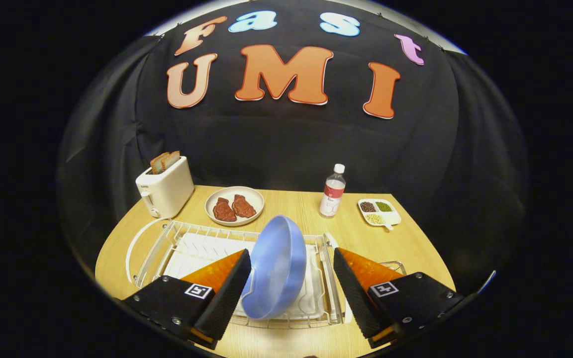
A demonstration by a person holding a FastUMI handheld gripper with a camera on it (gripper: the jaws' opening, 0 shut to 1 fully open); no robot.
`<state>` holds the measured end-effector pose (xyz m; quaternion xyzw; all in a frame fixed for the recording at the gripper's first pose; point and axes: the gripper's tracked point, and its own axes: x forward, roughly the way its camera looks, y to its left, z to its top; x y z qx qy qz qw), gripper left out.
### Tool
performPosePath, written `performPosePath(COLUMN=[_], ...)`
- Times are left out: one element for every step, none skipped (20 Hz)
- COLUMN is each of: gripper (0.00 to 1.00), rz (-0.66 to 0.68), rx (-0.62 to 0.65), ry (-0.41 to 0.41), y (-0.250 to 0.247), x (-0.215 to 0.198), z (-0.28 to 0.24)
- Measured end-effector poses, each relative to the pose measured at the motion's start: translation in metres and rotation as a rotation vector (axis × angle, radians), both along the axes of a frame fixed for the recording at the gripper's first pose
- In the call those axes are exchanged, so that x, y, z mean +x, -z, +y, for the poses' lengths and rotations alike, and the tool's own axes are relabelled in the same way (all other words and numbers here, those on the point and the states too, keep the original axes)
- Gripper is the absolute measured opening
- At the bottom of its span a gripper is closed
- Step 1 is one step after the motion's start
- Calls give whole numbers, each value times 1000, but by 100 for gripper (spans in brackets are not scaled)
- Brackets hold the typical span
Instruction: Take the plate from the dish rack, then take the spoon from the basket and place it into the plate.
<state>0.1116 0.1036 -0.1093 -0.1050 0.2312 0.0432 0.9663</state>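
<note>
Pale wood makes up the counter point(286, 199), and a black cloth wall stands behind it. At the far left corner sits a cream toaster point(165, 188) with two slices of bread point(165, 161) standing up out of its slots. Just right of it is a round beige dish point(234, 205) carrying two reddish-brown pieces of meat point(234, 208). Further right stands a clear bottle point(333, 197) with a white cap and a red-and-white label, upright, and beyond that a small white divided tray point(379, 211) with dark, green and pale beans in its three compartments. All of these are well apart from the rack and lie beyond the fingers.

Nearer, a white wire dish rack point(167, 243) on a white drip tray spans the counter. The blue plate point(276, 266) stands on edge in the rack, tilted, its hollow side facing left, its lower rim down among the wires. Behind the right finger a bit of a wire basket point(395, 266) shows at the rack's right end; what it contains cannot be made out.

The gripper point(291, 293) has its jaws wide apart, the plate standing between them. The left finger pad point(227, 293) looks to be at or just touching the plate's left rim; the right pad point(353, 293) is clear of it, with rack wires showing in the gap. Nothing is clamped.
</note>
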Motion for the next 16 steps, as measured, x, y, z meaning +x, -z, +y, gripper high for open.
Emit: performPosePath(gripper=[99,99,100,99,99,92,87,77,72,61,50,32,30,27,24,19], rz=[30,53,74,93,111,127,152,169,175,172,172,171,174,176,167,149], rx=[-2,-2,4,16,26,36,50,59,56,50,51,56,58,49,42,41], ry=[9,17,20,22,31,44,45,51,60,72,84,100,116,142,172,189], y=[9,16,23,28,33,37,44,49,50,50,51,51,51,51,49,43], x=[1,4,5,5,5,6,6,5,8,10,10,10,11,11,12,15], z=[0,0,2,4,6,7,8,10,9,8,7,7,5,1,-6,-9])
